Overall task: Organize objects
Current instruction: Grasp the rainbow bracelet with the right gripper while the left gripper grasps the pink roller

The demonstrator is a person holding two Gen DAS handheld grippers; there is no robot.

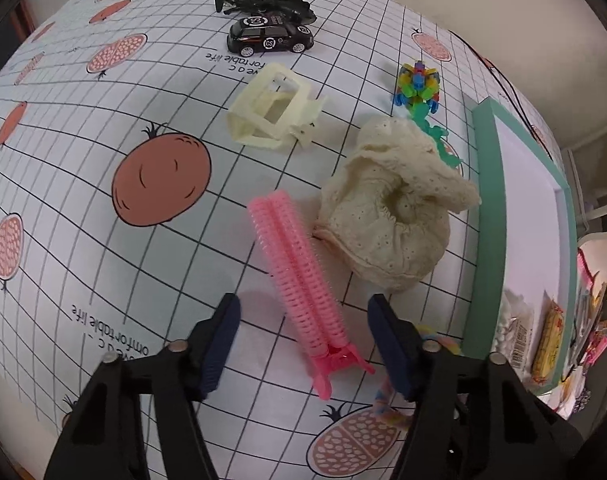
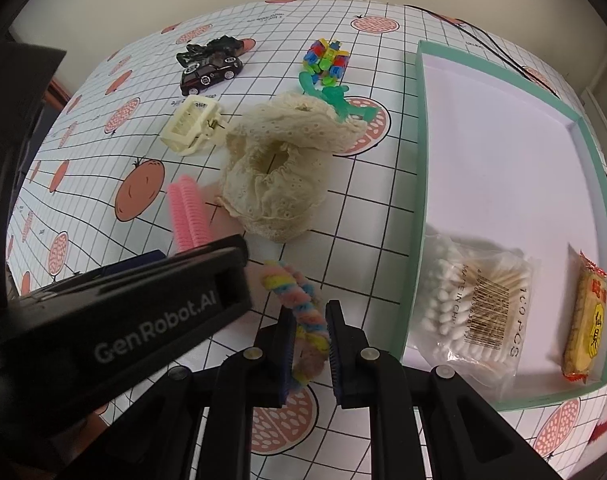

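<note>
Right gripper (image 2: 310,346): jaws clenched on the pastel fuzzy scrunchie (image 2: 299,308). Its near end is hidden between the pads; the far loop sticks out ahead, away from the camera. Whether it is lifted or touching the table (image 2: 363,216) cannot be told. In the left wrist view only a sliver of it shows, behind the right finger.

Left gripper (image 1: 303,344): jaws released, set wide on either side of the pink hair roller clip (image 1: 299,284). No contact visible. Long axis of the clip runs away from the camera, leaning left at the far end; its clip handle points at the camera. In the right wrist view the left gripper's body covers the clip's near half.

Cream lace cap (image 2: 279,176) lies just beside the clip. Green tray (image 2: 417,200) at right holds a cotton swab pack (image 2: 479,304) and a yellow snack packet (image 2: 587,320), its print illegible.
</note>
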